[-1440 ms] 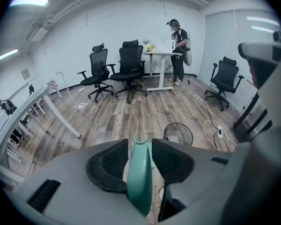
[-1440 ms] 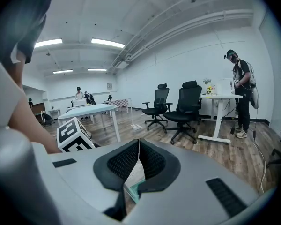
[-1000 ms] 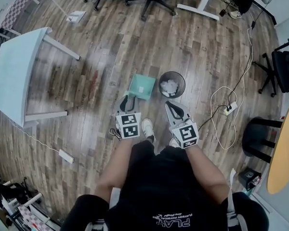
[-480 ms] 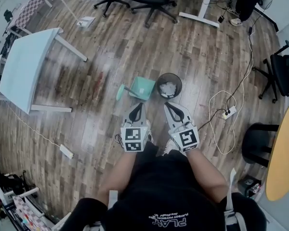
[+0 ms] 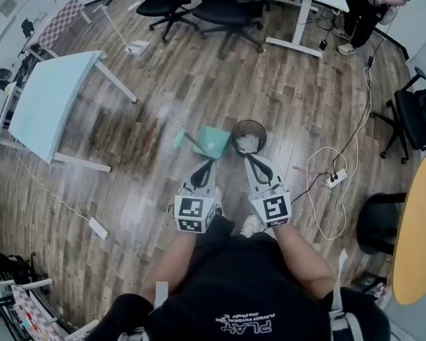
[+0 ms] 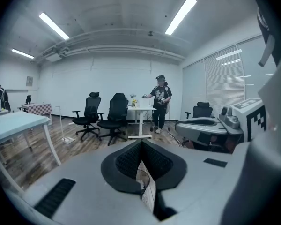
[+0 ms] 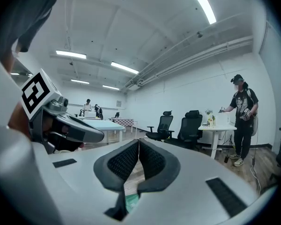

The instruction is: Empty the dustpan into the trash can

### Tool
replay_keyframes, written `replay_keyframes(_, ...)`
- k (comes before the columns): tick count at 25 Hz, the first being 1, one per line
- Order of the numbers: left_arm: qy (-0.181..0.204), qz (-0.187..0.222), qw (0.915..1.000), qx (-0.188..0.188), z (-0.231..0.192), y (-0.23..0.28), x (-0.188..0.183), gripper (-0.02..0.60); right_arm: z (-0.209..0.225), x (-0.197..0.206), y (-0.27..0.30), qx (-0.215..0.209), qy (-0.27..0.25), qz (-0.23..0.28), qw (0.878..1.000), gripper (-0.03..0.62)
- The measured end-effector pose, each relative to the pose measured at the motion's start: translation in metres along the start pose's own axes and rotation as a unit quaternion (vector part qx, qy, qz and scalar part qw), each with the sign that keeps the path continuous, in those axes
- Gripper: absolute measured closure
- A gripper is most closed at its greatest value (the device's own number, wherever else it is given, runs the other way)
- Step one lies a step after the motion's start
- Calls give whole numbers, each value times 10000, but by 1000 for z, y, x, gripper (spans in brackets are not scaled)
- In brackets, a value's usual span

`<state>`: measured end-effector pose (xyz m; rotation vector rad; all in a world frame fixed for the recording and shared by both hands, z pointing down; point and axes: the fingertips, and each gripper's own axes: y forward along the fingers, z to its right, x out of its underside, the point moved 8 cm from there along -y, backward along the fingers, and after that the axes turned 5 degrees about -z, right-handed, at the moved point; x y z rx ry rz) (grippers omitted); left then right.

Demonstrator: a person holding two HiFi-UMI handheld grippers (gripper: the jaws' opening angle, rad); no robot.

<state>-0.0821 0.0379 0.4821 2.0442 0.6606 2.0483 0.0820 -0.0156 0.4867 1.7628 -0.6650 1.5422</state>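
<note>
Head view: teal dustpan (image 5: 213, 142) flat on wood floor (image 5: 305, 98), handle toward 9 o'clock, touching neither gripper. Trash can (image 5: 263, 130) just beside it at 3 o'clock, white paper (image 5: 246, 143) inside.

Left gripper (image 5: 208, 163) at dustpan's 6 o'clock; right gripper (image 5: 247, 155) at can's 6 o'clock.

Only gripper views show jaws: both pairs closed tip to tip, nothing held. Right gripper view: teal sliver below jaws.

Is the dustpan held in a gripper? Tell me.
No, the dustpan lies on the floor beside the trash can, with nothing gripping it.
</note>
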Motion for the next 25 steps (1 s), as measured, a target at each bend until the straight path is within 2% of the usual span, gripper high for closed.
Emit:
replay_keyframes(12, 80, 81, 9999, -75, 21, -25, 1, 558, -3, -21, -27, 12, -224, 216, 9995, 571)
replay_keyframes(17, 115, 20, 9997, -208, 22, -24, 2, 558, -1, -20, -29, 113, -217, 150, 9996, 571)
replay_keyframes(25, 168, 7, 9997, -194, 27, -21, 5, 558, 3, -20, -31, 156, -249, 181, 9994, 571)
